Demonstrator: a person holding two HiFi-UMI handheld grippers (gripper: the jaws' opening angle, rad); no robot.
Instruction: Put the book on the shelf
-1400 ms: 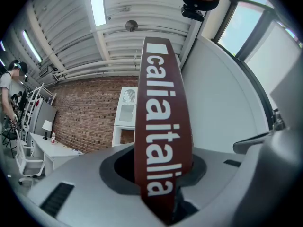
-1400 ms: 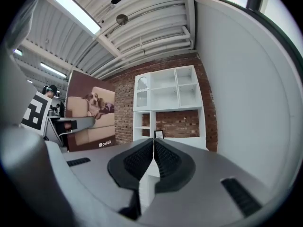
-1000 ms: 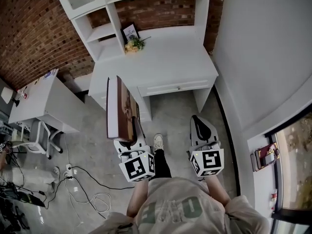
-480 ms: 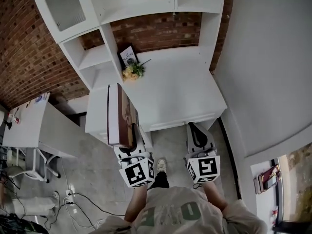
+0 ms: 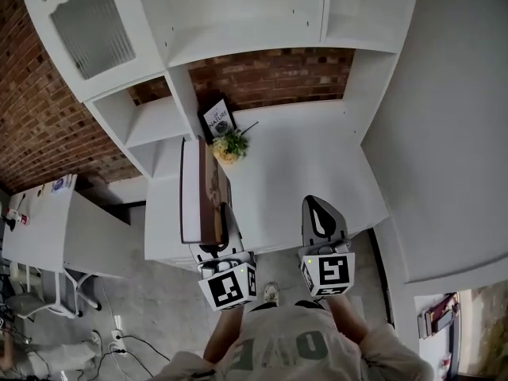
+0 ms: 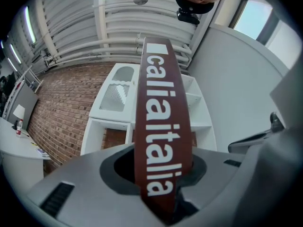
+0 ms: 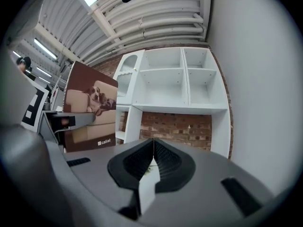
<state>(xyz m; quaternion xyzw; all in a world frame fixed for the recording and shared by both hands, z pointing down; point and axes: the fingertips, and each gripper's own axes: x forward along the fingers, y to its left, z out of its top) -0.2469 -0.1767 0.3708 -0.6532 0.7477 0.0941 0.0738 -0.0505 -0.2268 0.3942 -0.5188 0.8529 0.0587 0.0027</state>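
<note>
Left gripper view: slim brown book point(image 6: 161, 126) clamped upright; boxy white shelf point(image 6: 111, 119) behind.

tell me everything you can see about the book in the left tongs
The book is thick and closed, with a dark reddish-brown spine carrying white lettering, white page edges, and a cover photo of a dog on a beige sofa. It stands upright, spine toward the person, cover facing their right, clamped low on the spine side between the left tongs. It is held in the air above the white desk, before the white shelf unit; only the tongs appear to touch it.
</note>
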